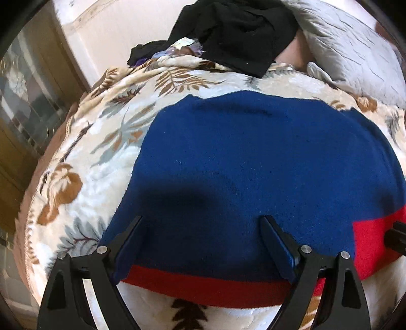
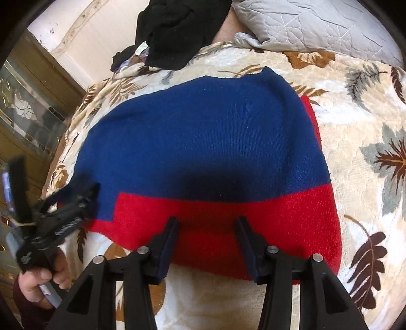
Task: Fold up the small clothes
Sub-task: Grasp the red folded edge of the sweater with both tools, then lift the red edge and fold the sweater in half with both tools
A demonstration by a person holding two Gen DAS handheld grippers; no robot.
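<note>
A blue knit garment (image 1: 253, 157) with red bands (image 2: 228, 223) lies flat on a floral blanket. In the left wrist view my left gripper (image 1: 203, 222) hovers wide open over the garment's near left part, just past the red hem (image 1: 203, 286). Nothing is pinched between its fingers. In the right wrist view my right gripper (image 2: 207, 220) stands open over the broad red band near the front edge. The cloth lies flat beneath it, ungripped. The left gripper (image 2: 73, 200) shows blurred at the garment's left corner, held by a hand (image 2: 43, 279).
The floral blanket (image 2: 368, 152) covers a bed. A pile of black clothes (image 1: 241, 33) lies at the back. A grey quilted pillow (image 2: 317, 22) sits at the back right. A wooden cabinet with glass doors (image 1: 30, 106) stands to the left.
</note>
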